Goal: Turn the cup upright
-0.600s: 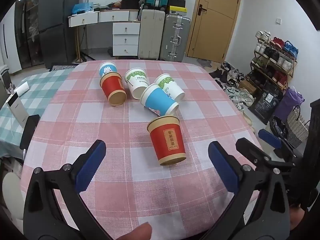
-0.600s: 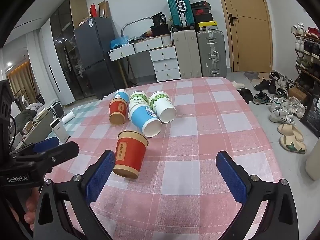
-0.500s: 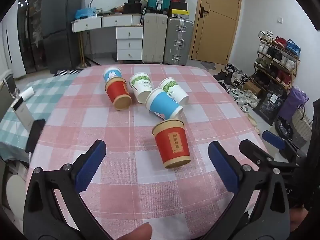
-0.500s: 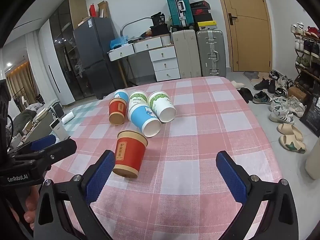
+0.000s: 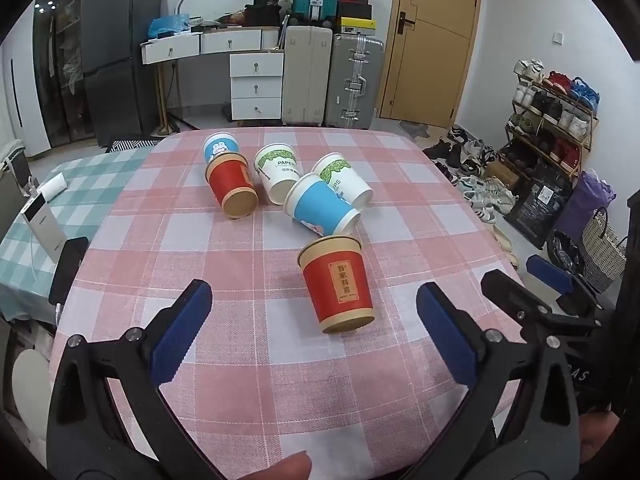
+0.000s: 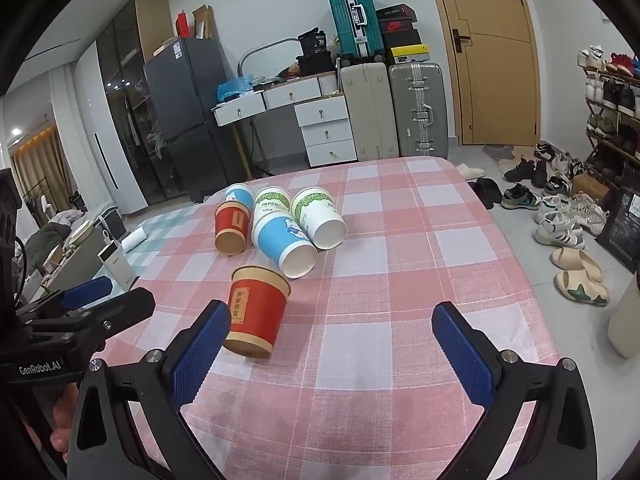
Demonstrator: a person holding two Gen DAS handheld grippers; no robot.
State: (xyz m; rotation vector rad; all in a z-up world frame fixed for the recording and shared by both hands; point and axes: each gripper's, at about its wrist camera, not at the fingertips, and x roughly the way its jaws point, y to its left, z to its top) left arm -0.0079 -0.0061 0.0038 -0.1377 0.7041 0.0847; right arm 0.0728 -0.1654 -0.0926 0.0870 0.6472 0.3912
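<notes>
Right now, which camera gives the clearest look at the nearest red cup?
The left wrist view. The nearest red cup lies on its side in full sight between the open left tongs, label readable. In the right wrist view the same cup is partly hidden behind one finger of the open right tongs.

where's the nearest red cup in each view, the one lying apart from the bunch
Left wrist view: the nearest red cup lies right of centre, between the open left tool's pads, mouth facing away.
Right wrist view: the same cup lies left of centre, by the right tool's left pad.
Shared landmark: the blue cup lying just behind it.
</notes>
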